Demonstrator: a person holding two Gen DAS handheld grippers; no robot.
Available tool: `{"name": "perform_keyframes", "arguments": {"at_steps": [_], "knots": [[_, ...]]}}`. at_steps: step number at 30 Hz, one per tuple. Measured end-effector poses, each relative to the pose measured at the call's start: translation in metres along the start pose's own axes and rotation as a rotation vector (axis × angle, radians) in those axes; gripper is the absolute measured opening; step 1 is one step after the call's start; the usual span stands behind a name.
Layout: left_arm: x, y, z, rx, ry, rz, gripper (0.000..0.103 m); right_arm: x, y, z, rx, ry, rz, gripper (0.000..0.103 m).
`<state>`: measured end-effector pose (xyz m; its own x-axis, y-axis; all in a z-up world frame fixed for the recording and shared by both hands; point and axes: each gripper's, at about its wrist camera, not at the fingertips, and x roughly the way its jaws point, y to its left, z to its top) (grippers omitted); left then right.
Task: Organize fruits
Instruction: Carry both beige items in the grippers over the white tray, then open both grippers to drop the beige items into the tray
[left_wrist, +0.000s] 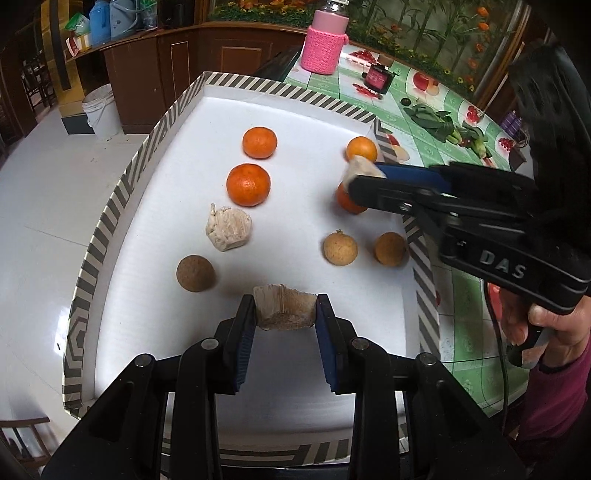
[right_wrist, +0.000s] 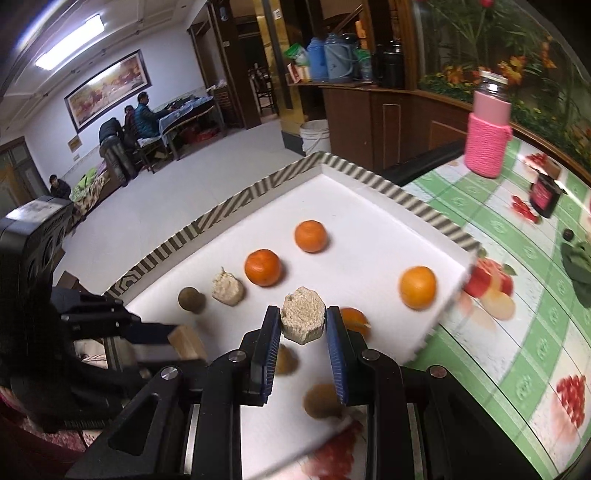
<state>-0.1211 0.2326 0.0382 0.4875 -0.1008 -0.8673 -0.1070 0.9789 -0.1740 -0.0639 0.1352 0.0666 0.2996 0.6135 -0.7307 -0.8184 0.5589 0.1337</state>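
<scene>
A white tray (left_wrist: 295, 110) with a striped rim holds several oranges, brown round fruits and beige chunks. My left gripper (left_wrist: 285, 310) is shut on a beige chunk (left_wrist: 285, 307) low over the tray's near side. My right gripper (right_wrist: 303, 323) is shut on another beige chunk (right_wrist: 303, 319), held above the tray's right side; it shows in the left wrist view (left_wrist: 364, 168) over an orange (left_wrist: 347, 201). A third chunk (left_wrist: 229, 229) lies beside a large orange (left_wrist: 248, 184). Brown fruits (left_wrist: 195, 273) (left_wrist: 340, 247) (left_wrist: 389, 248) lie on the tray.
The tray sits on a green fruit-print tablecloth (left_wrist: 461, 350). A pink knit-sleeved bottle (left_wrist: 325, 40), a dark jar (left_wrist: 378, 78) and leafy greens (left_wrist: 439, 122) stand beyond the tray. A white bucket (left_wrist: 101, 110) stands on the floor at left.
</scene>
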Motion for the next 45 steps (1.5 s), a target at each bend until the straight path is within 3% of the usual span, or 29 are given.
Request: {"name": "perform_keyframes", "arguments": {"at_steps": [18, 22, 29, 31, 33, 38, 45], "knots": [[0.009, 0.001, -0.001, 0.002, -0.014, 0.038, 0.029, 0.06, 0.01, 0.011, -0.034, 0.097, -0.026, 0.026], [0.01, 0.001, 0.0, -0.001, -0.02, 0.053, 0.03, 0.06, 0.011, 0.009, -0.043, 0.086, -0.033, 0.027], [0.01, -0.001, -0.002, 0.003, -0.034, 0.079, 0.032, 0.042, 0.007, 0.004, -0.01, 0.052, -0.025, 0.04], [0.009, -0.001, -0.002, 0.007, -0.045, 0.103, 0.048, 0.035, 0.006, 0.004, 0.0, 0.039, -0.019, 0.041], [0.007, 0.0, -0.003, 0.001, -0.059, 0.115, 0.056, 0.027, 0.005, 0.003, 0.006, 0.029, -0.013, 0.042], [0.004, -0.001, -0.002, -0.006, -0.07, 0.122, 0.056, 0.01, -0.001, 0.003, 0.015, -0.01, -0.027, 0.057], [0.0, -0.013, 0.004, -0.009, -0.107, 0.145, 0.059, -0.018, -0.024, -0.005, 0.08, -0.058, -0.059, 0.063]]}}
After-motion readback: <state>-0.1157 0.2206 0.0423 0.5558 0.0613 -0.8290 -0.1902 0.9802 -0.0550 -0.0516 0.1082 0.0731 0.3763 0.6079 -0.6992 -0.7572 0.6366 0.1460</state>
